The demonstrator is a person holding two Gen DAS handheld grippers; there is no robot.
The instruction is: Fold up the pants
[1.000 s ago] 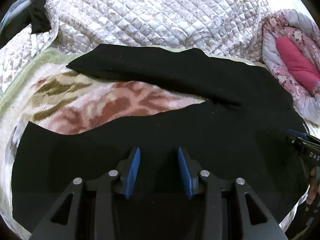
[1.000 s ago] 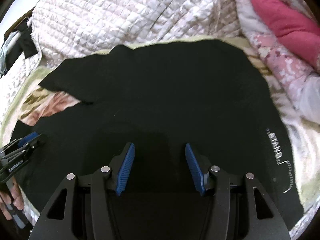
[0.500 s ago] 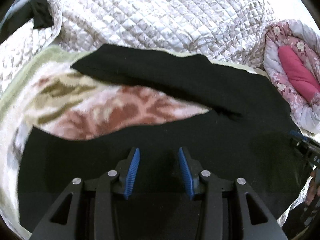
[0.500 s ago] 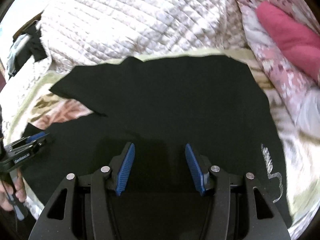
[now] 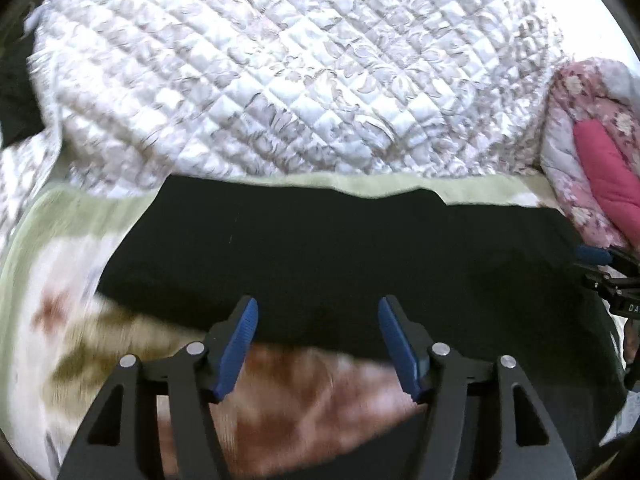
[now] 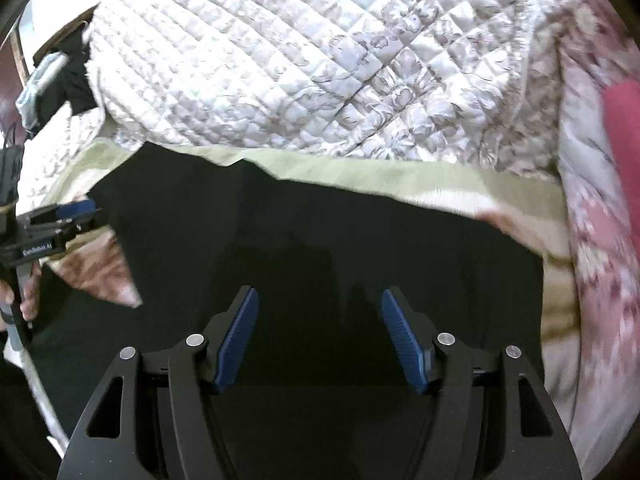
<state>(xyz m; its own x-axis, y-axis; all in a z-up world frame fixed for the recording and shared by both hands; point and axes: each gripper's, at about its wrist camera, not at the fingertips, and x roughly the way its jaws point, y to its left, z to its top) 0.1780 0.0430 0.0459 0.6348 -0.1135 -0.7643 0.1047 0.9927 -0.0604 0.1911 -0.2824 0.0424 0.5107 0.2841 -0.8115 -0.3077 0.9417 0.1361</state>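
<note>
Black pants lie spread flat on a patterned blanket on a bed, legs pointing left. My left gripper is open and empty, above the gap between the two legs, with the far leg just ahead of its tips. My right gripper is open and empty above the pants' wide upper part. The right gripper shows at the right edge of the left wrist view. The left gripper shows at the left edge of the right wrist view.
A green, cream and rust patterned blanket lies under the pants. A white quilted bedspread rises behind them. A pink floral quilt with a magenta cushion sits at the right. Dark items lie at the far left.
Both grippers have moved forward over the pants toward the quilted bedspread. The left gripper now looks past the near leg at the far leg. Both jaws stay open.
</note>
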